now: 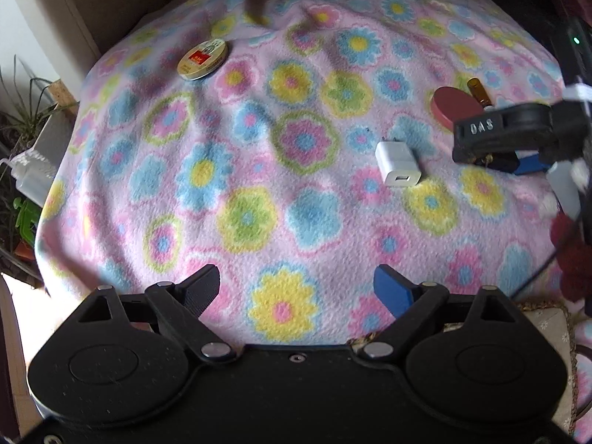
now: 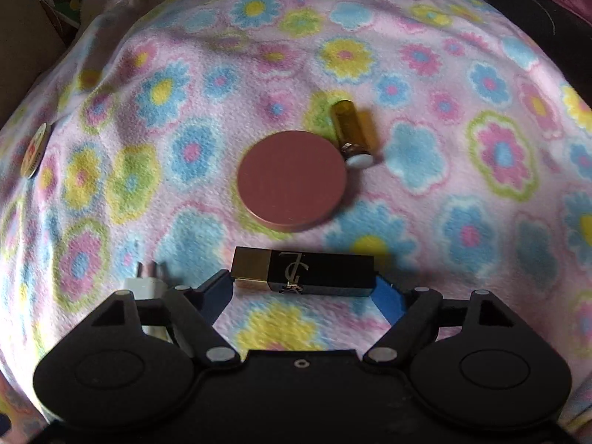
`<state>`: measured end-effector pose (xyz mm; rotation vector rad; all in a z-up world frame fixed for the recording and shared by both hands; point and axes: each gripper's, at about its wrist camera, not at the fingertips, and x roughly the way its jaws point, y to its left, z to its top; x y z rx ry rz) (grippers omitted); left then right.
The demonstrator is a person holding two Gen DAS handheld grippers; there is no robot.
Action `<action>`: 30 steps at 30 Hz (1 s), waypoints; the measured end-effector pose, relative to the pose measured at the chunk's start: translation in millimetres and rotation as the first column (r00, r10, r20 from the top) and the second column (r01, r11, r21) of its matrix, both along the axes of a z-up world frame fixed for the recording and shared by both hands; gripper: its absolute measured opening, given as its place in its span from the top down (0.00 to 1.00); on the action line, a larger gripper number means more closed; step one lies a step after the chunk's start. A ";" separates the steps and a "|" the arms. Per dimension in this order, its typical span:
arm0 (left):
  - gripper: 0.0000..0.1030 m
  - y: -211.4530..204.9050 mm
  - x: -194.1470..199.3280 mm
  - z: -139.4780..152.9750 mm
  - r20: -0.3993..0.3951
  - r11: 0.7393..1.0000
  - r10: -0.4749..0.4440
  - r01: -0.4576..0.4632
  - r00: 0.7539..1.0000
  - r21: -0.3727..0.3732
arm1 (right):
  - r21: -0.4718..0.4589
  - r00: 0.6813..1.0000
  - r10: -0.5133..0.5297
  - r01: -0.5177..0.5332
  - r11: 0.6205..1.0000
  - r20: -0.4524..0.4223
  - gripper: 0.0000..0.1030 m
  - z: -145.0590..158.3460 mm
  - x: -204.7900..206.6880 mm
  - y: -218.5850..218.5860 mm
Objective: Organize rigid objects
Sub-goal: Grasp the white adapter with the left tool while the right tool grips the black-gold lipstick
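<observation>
Black linkage and housing fill the bottom of each wrist view; the left gripper hangs over the cloth with its jaws spread wide and nothing between them, one finger ribbed black, the other faced in blue.

Under everything lies a fleece blanket printed with pink, blue, yellow and green flowers, covering the whole work surface.

The right gripper points down at a black and gold lipstick case, which lies crosswise between the fingertips with its gold end toward the left finger. The jaws are parted about as wide as the case is long; whether the pads press on its ends I cannot tell. In the left view this gripper shows at the right edge, low over the blanket.

Just beyond the case lies a flat round reddish-brown disc, and touching its far right edge is a small amber vial on its side, white cap toward the camera.

A white USB charger plug lies left of the right gripper, prongs pointing away from the left camera.

Well apart, toward the far left of the blanket, sits a round cream tin with a red label.
</observation>
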<state>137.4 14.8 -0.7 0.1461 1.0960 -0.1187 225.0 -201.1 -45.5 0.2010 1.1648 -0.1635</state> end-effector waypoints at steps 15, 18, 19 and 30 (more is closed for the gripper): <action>0.13 -62.2 90.1 -31.8 -0.100 0.989 -0.024 0.009 0.995 -0.147 | -0.136 0.999 0.011 -0.005 0.991 0.046 0.16 -2.2 -53.9 -35.9; 0.13 -70.0 96.9 -42.6 -0.109 0.995 -0.032 0.022 0.994 -0.093 | -0.062 0.998 -0.011 0.015 0.998 0.060 0.01 -2.5 -54.5 -43.8; 0.13 -71.0 98.1 -46.0 -0.112 0.996 -0.034 0.024 0.993 -0.084 | -0.041 0.998 -0.014 0.017 0.999 0.062 0.00 -2.8 -54.3 -45.0; 0.06 -59.1 103.2 -52.8 -0.097 0.993 -0.115 0.115 0.989 0.001 | -0.038 0.999 -0.031 0.033 0.999 0.043 0.00 -7.2 -48.9 -40.0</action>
